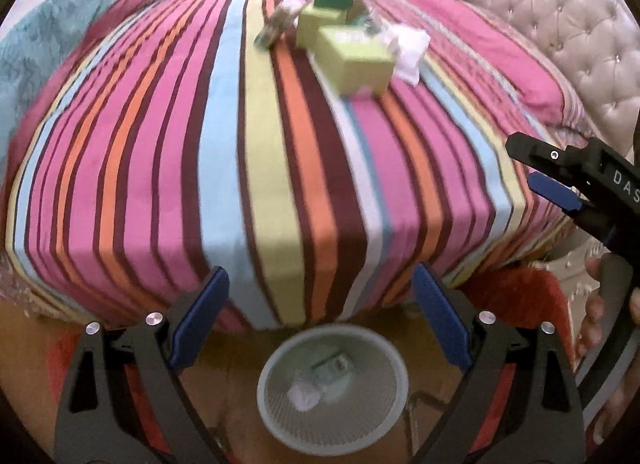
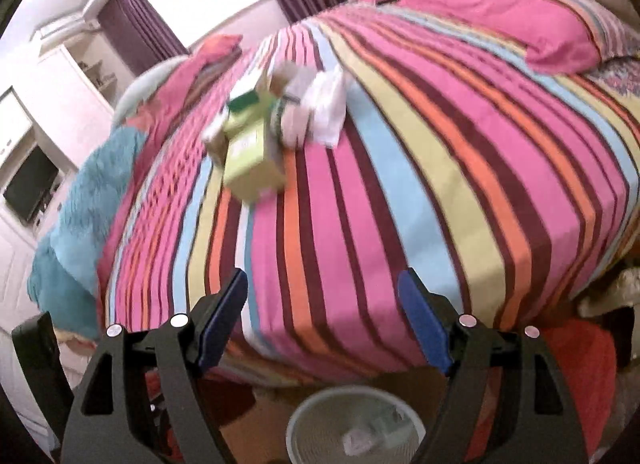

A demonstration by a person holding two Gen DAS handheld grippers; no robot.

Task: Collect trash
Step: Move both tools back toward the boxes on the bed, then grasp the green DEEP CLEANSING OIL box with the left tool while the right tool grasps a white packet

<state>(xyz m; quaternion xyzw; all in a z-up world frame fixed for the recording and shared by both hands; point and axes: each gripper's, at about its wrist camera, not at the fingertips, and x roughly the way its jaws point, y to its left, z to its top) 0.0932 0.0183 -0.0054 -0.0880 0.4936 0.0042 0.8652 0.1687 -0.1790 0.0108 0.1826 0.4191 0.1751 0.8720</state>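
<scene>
Both hand-held grippers, left (image 1: 320, 316) and right (image 2: 324, 316), hang wide open and empty above the bin (image 1: 332, 384). The remaining trash pile (image 1: 344, 44) sits mid-bed (image 1: 160, 144): light cardboard boxes (image 1: 356, 60), probably crushable, so pinch across the flat sides.

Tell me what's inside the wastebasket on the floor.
The wastebasket holds a crumpled white tissue and a small green-and-white package. Anything beneath them is covered.

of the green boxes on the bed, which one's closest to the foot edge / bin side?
The light-green box lying nearest the foot edge, beside the white tissue. The other green box, with the dark green top, sits behind it, farther up the bed.
</scene>
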